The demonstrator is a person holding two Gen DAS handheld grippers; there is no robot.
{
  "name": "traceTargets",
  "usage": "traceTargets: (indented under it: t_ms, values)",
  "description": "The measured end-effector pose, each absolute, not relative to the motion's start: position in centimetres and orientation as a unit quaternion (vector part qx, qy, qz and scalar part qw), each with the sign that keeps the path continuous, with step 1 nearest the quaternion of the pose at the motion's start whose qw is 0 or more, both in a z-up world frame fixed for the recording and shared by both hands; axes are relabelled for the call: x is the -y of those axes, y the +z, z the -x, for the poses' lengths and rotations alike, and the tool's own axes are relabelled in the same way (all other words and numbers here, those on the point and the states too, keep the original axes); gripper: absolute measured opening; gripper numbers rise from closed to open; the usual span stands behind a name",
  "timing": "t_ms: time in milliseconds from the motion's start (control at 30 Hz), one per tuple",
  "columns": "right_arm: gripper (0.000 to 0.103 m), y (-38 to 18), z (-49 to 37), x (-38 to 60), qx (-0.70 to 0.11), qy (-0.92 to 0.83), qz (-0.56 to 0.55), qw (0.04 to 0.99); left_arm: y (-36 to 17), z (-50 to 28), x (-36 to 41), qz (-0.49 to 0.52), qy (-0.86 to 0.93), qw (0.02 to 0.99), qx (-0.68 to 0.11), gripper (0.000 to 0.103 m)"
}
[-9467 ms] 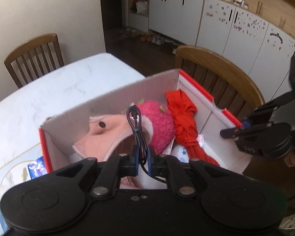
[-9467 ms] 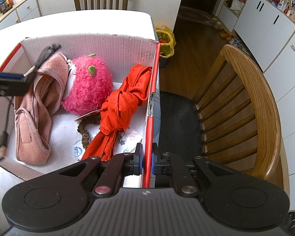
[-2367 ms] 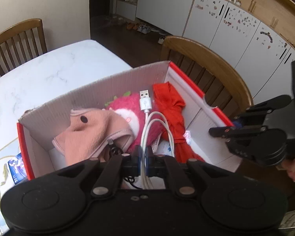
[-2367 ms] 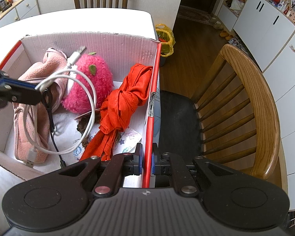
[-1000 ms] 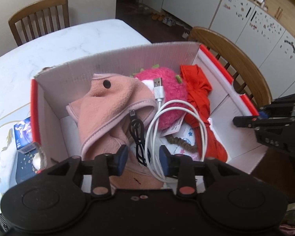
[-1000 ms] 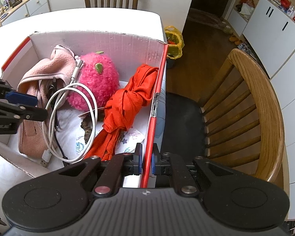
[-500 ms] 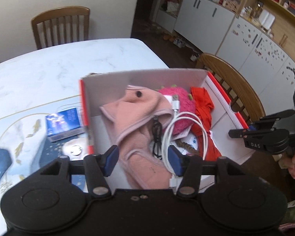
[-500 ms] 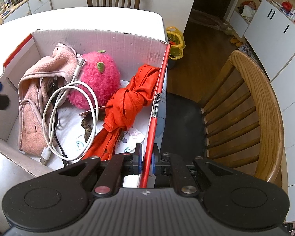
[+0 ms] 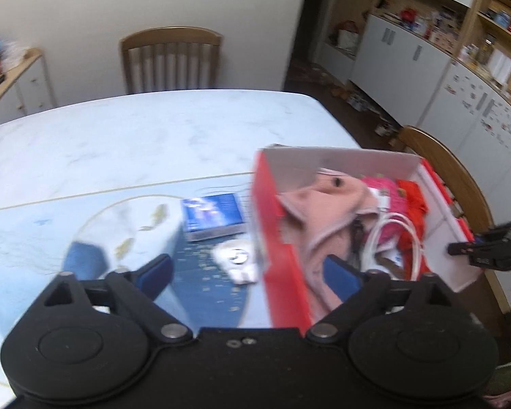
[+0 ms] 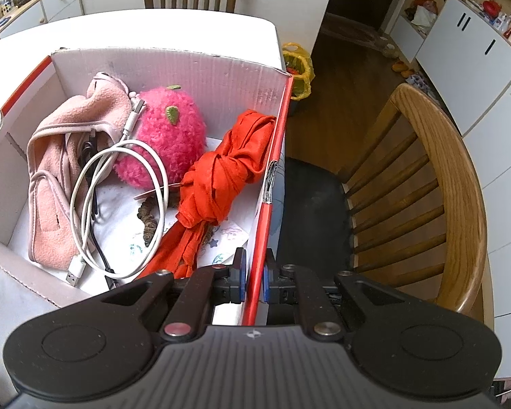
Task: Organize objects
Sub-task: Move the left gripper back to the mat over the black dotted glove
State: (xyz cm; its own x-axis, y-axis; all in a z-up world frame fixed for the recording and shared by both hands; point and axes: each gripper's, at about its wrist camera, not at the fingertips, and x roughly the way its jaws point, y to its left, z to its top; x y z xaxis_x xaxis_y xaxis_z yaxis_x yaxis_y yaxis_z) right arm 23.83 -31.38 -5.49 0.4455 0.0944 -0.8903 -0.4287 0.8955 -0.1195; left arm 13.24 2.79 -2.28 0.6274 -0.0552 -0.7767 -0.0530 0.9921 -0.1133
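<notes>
My left gripper (image 9: 247,271) has just been spreading its jaws, and now they stand wide apart with nothing between them, so it is free for the next pickup. It hangs over the table (image 9: 153,136), on the near left side of the cardboard box (image 9: 279,255). Just left of the box, on the patterned mat, lie a blue packet (image 9: 213,216) and, nearer to me, a small white thing (image 9: 236,260) too blurred to name. Both sit outside the box, so I judge they are what remains to tidy.

Inside the box, the pink cloth (image 10: 58,170) lies at the left, the white cable (image 10: 119,204) coiled over it, then the pink plush (image 10: 167,136) and the knotted red cloth (image 10: 218,177).

My right gripper (image 10: 253,281) is clamped on the box's red right wall, probably to steady it.
</notes>
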Motion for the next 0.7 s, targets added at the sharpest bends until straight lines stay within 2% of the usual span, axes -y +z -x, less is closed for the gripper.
traceTargets:
  t_ms: [400,700]
  values:
    - [0.009,-5.6,-24.0,31.2,-0.508,0.145,0.166,0.833,-6.7,-11.9,-9.6,0.098,0.076,0.867,-0.482,0.102]
    - [0.009,-5.7,-24.0,31.0,-0.511,0.138,0.167,0.832,-10.9,-10.6,-11.3,0.089,0.076,0.844,-0.524,0.102]
